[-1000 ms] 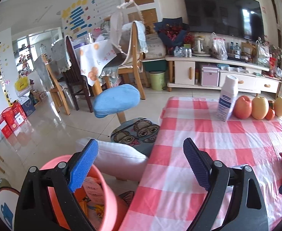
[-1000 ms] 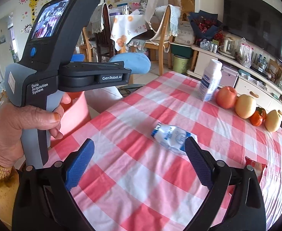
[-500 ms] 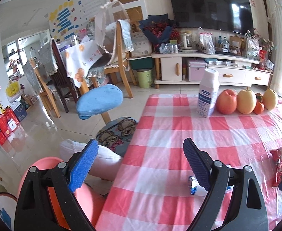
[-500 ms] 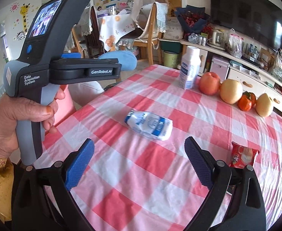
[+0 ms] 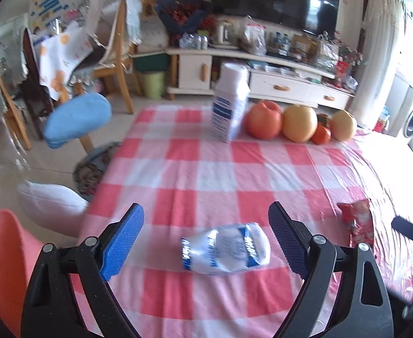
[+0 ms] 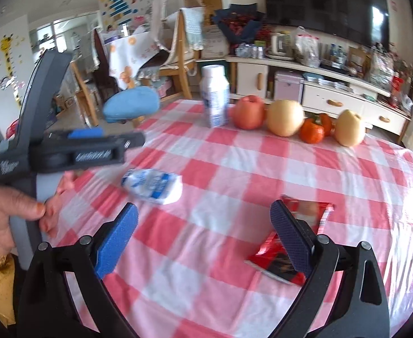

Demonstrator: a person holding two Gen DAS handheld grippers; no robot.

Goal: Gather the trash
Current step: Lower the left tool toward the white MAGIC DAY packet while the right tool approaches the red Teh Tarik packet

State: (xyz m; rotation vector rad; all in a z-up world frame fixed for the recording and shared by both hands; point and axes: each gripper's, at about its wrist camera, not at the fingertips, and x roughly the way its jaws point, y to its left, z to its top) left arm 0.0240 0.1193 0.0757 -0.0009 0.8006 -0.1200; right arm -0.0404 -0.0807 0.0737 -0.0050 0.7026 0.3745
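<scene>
1. Clear plastic: a crushed bottle (image 5: 225, 249) lies on the checked tablecloth (image 5: 206, 169), framed between the left gripper's (image 5: 206, 240) spread, empty jaws, long axis across them.
2. The right gripper (image 6: 205, 239), also apart and empty, hovers nearer the red wrapper (image 6: 288, 242).

Both wrist cameras look slantwise down across the same checked tablecloth (image 5: 195, 152), side by side.

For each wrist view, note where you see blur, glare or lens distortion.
Left wrist view: crushed bottle and milk carton smeared by motion blur; glare bleaches the tablecloth at right; fisheye bends the edges. Right wrist view: left gripper blurred; glare whitens the cloth beyond the red wrapper.
</scene>
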